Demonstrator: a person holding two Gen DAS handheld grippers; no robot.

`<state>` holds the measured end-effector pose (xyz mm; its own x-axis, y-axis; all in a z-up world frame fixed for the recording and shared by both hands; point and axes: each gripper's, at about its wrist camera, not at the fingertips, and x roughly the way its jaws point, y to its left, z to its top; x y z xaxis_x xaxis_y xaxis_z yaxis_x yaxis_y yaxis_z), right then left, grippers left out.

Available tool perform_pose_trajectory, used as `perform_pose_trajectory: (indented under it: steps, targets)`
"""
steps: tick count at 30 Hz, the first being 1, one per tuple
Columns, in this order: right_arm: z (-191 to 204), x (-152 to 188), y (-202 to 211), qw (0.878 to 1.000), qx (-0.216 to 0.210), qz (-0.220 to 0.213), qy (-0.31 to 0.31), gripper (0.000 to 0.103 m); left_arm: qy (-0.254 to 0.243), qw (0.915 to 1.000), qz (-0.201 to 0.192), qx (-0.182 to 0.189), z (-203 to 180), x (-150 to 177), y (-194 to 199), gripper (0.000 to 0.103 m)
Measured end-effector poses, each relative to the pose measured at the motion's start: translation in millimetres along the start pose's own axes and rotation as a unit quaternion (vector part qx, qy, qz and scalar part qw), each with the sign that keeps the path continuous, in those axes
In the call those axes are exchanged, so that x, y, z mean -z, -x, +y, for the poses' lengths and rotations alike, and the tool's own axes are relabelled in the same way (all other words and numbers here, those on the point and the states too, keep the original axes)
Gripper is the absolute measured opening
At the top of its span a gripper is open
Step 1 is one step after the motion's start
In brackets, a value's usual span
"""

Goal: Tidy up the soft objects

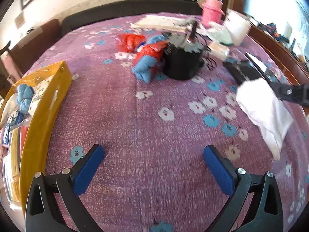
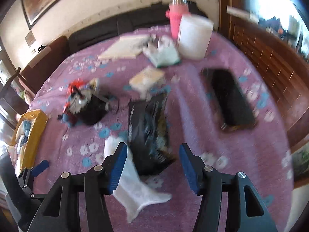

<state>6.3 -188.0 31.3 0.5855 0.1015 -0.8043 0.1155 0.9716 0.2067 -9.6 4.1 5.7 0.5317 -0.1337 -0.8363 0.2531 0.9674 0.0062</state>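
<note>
A white sock lies on the purple flowered bedspread at the right; in the right wrist view it lies just under and beside my left finger. My right gripper is open above it, not closed on it. My left gripper is open and empty over bare bedspread. A yellow box at the left holds blue knitted and other soft items. Blue and red soft items lie mid-bed against a black pot.
A black plastic pack and a black flat case lie on the bed. A pink bottle, a white tub, papers and a small packet sit at the far side. A wooden bed frame runs on the right.
</note>
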Motion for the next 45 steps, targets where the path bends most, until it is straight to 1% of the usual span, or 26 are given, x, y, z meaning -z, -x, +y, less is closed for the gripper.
perform_pose_trajectory:
  steps: [2,3,4,6,7,8,9,10,12,14,19,21,24,25,26,28,30,31,32,34,36,39,40,41,43,45]
  targets:
    - [7,12,-6,1.000,-0.018,0.019,0.008,0.060,-0.012,0.9998,0.009,0.011,1,1,2,0.103]
    - [13,19,-8,0.999,-0.039,0.030,0.019,0.060,-0.016,0.9998,0.011,0.011,0,2,2,0.103]
    - [18,25,-8,0.997,-0.063,0.036,0.027,0.060,-0.016,0.9998,0.009,0.011,0,3,3,0.103]
    - [29,32,-3,0.986,-0.153,0.055,0.042,0.061,-0.016,0.9998,0.003,0.012,0,6,3,0.103]
    - [31,32,3,0.981,-0.181,0.055,0.046,0.061,-0.019,0.9997,0.003,0.014,0,6,3,0.103]
    - [29,29,13,0.981,-0.187,0.038,0.046,0.061,-0.019,0.9997,0.003,0.015,0,6,3,0.103]
    - [25,24,20,0.983,-0.180,0.021,0.040,0.064,-0.019,0.9997,0.003,0.014,0,6,3,0.103]
    - [18,17,26,0.986,-0.163,0.005,0.027,0.072,-0.019,0.9997,0.003,0.014,0,6,3,0.103]
    - [5,5,28,0.994,-0.105,-0.012,0.000,0.076,-0.019,0.9997,0.003,0.015,0,6,4,0.103]
    - [-3,-1,19,0.997,-0.075,0.000,-0.019,0.076,-0.019,0.9997,0.003,0.014,0,6,4,0.103]
    - [4,2,-22,0.994,-0.063,0.059,-0.066,0.076,-0.018,0.9997,0.003,0.014,0,6,4,0.103]
    - [12,1,-30,0.995,-0.054,0.054,-0.068,0.076,-0.019,0.9997,0.003,0.014,0,6,4,0.103]
    - [28,-3,-39,0.999,-0.014,0.033,-0.038,0.076,-0.019,0.9997,0.003,0.014,0,6,4,0.103]
    - [31,-3,-44,0.999,-0.010,0.039,-0.028,0.073,-0.019,0.9997,0.002,0.014,0,6,4,0.103]
    - [33,-2,-42,0.999,-0.002,0.033,-0.015,0.049,-0.019,0.9997,0.003,0.014,0,6,4,0.103]
    - [26,2,-37,0.999,-0.010,0.039,-0.016,0.046,-0.019,0.9997,0.003,0.014,0,6,4,0.103]
    - [14,8,-30,0.999,-0.003,0.036,-0.017,0.046,-0.020,0.9995,0.017,0.017,1,5,5,0.103]
    - [8,12,-26,0.999,0.001,0.034,-0.018,0.046,-0.011,0.9991,0.030,0.026,2,4,8,0.103]
    - [-1,17,-21,0.999,0.000,0.032,-0.022,0.046,0.005,0.9978,0.033,0.057,4,2,12,0.103]
    - [-17,24,-14,0.999,-0.006,0.029,-0.032,0.046,0.034,0.9944,0.028,0.096,5,-5,20,0.103]
    - [-27,30,-8,0.999,-0.010,0.025,-0.039,0.046,0.038,0.9937,0.029,0.101,-2,-17,18,0.103]
    - [-34,37,-2,0.999,-0.019,0.023,-0.045,0.047,0.020,0.9949,0.048,0.086,-21,-29,-2,0.103]
    - [-36,40,1,0.999,-0.020,0.021,-0.045,0.047,0.013,0.9959,0.054,0.071,-28,-31,-11,0.103]
    - [-36,44,3,0.999,-0.019,0.020,-0.042,0.047,-0.003,0.9981,0.041,0.045,-38,-34,-14,0.103]
    - [-36,49,6,0.999,-0.016,0.017,-0.038,0.047,-0.026,0.9983,0.044,0.027,-54,-40,-21,0.103]
    - [-32,50,6,0.999,-0.015,0.015,-0.037,0.047,-0.036,0.9980,0.042,0.030,-65,-44,-24,0.103]
